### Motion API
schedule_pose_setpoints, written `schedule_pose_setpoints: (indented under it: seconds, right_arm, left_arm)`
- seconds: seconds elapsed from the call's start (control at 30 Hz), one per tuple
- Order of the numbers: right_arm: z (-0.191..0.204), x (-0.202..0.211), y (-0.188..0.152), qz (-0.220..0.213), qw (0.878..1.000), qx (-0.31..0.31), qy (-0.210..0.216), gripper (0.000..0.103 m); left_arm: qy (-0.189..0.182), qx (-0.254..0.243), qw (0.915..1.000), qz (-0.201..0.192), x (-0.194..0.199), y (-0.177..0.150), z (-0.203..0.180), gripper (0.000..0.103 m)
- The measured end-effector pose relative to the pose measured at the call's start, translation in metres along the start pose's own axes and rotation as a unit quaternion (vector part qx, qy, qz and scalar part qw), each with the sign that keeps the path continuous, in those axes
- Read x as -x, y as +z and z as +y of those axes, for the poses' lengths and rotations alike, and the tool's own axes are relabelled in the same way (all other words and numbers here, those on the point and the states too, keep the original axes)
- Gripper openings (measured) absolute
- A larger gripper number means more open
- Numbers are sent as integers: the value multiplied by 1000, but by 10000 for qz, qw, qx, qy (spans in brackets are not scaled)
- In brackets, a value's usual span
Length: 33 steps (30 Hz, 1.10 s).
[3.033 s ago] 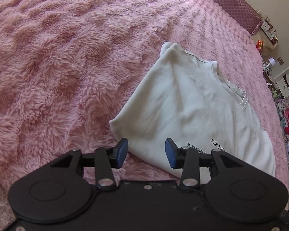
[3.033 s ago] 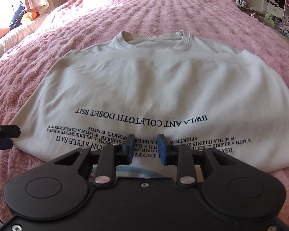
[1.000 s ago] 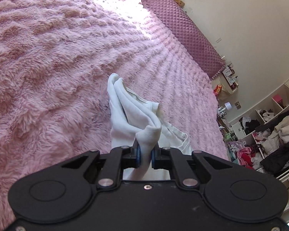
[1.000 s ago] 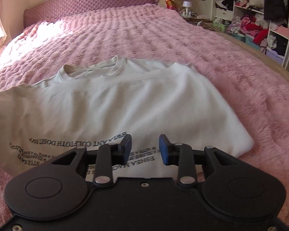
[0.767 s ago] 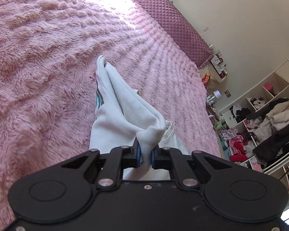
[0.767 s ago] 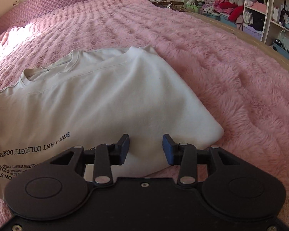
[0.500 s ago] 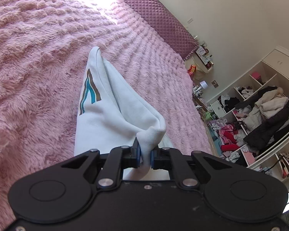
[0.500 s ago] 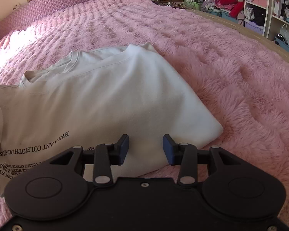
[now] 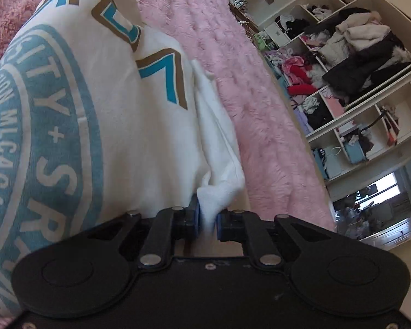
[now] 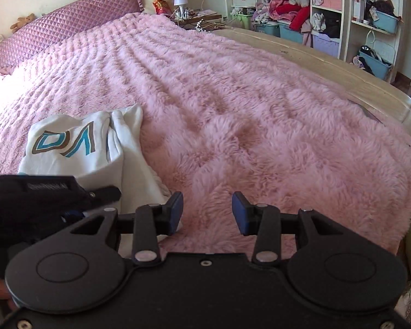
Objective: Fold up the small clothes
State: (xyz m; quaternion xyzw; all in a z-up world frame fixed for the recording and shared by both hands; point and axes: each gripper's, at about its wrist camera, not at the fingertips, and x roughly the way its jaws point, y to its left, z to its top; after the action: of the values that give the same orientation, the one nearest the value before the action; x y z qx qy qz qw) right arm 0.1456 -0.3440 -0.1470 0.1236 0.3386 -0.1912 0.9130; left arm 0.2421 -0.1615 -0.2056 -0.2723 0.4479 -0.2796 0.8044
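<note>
A white T-shirt [image 9: 101,126] with a teal round print and brown-teal letters lies folded over on the pink fluffy bedspread [image 9: 246,87]. My left gripper [image 9: 207,223] is shut on a bunched corner of the shirt's hem at its right edge. In the right wrist view the shirt [image 10: 76,148] lies at the left, with the left gripper's black body [image 10: 41,205] over its near part. My right gripper [image 10: 207,211] is open and empty above bare bedspread [image 10: 260,126], just right of the shirt.
A purple quilted headboard [image 10: 57,27] stands at the far end of the bed. Open shelves [image 10: 328,8] stuffed with clothes and bins line the right wall. The bed's beige padded edge [image 10: 356,82] runs along the right.
My left gripper has carried the shirt's corner across to the right, folding the shirt over so the teal print faces up. My right gripper has moved right, off the shirt.
</note>
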Motion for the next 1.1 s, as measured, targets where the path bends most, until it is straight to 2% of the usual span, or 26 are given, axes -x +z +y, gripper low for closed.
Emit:
schedule_pose_setpoints:
  seconds: [0.03, 0.1, 0.13, 0.17, 0.23, 0.3, 0.33, 0.37, 0.43, 0.5, 0.57, 0.63, 0.67, 0.7, 0.8, 0.87, 0.93, 1.03, 1.1]
  right_arm:
    - [-4, 1, -1, 36, 10000, -73, 55, 40]
    - [-10, 5, -2, -8, 9994, -240, 248, 40]
    - [-11, 7, -2, -61, 9987, -306, 412, 40]
    - [-12, 8, -2, -106, 9972, -366, 638, 40]
    - [-9, 7, 0, -205, 9927, -402, 1122, 40]
    - [-2, 4, 1, -240, 9873, -396, 1517, 43]
    - [1, 1, 1, -195, 9853, -398, 1647, 47]
    - [7, -6, 2, -62, 9833, -408, 1772, 48]
    - [17, -19, 1, 81, 9851, -341, 1684, 48]
    - [24, -29, 1, 114, 9853, -304, 1679, 48]
    - [28, -39, 4, 106, 9840, -339, 1747, 48]
    - [29, -47, 7, 131, 9843, -449, 1701, 48]
    - [31, -50, 8, 174, 9845, -438, 1690, 26]
    - [31, -50, 10, 182, 9846, -371, 1697, 11]
    - [27, -23, 15, -170, 9826, -363, 1816, 7]
    - [21, -5, 15, -374, 9848, -362, 1659, 7]
    - [11, -11, 8, -170, 9881, -451, 1459, 6]
    - [7, -42, -9, 475, 9892, -282, 1360, 9]
    - [5, -44, -12, 493, 9890, -259, 1372, 14]
  left_arm:
    - [-33, -6, 10000, 13, 0, 1, 0, 11]
    - [-284, 234, 9992, 139, 11, 14, 2, 27]
    - [-413, 305, 9986, 122, 22, 18, 0, 41]
    - [-485, 277, 9984, 11, 34, 22, -1, 47]
    - [-454, 32, 9979, -464, 70, 31, -2, 52]
    - [-278, 43, 9957, -886, 99, 32, 5, 61]
    - [-65, 123, 9942, -1067, 114, 35, 15, 64]
    - [184, 183, 9928, -1174, 123, 36, 26, 64]
    - [805, 433, 9877, -1270, 139, 36, 55, 64]
    - [1102, 913, 9827, -1177, 146, 33, 84, 64]
    - [1083, 1289, 9800, -1064, 150, 26, 104, 64]
    - [1161, 1383, 9789, -952, 150, 21, 112, 64]
    - [1172, 1372, 9793, -912, 147, 19, 112, 64]
    - [1179, 1364, 9799, -853, 144, 17, 110, 64]
    - [1083, 1236, 9834, -764, 141, 10, 104, 64]
    - [1001, 1171, 9856, -696, 138, 9, 101, 66]
    - [979, 1169, 9866, -585, 131, 7, 101, 66]
    - [1042, 1107, 9871, -499, 123, 6, 105, 68]
    - [1030, 1112, 9873, -473, 121, 10, 106, 68]
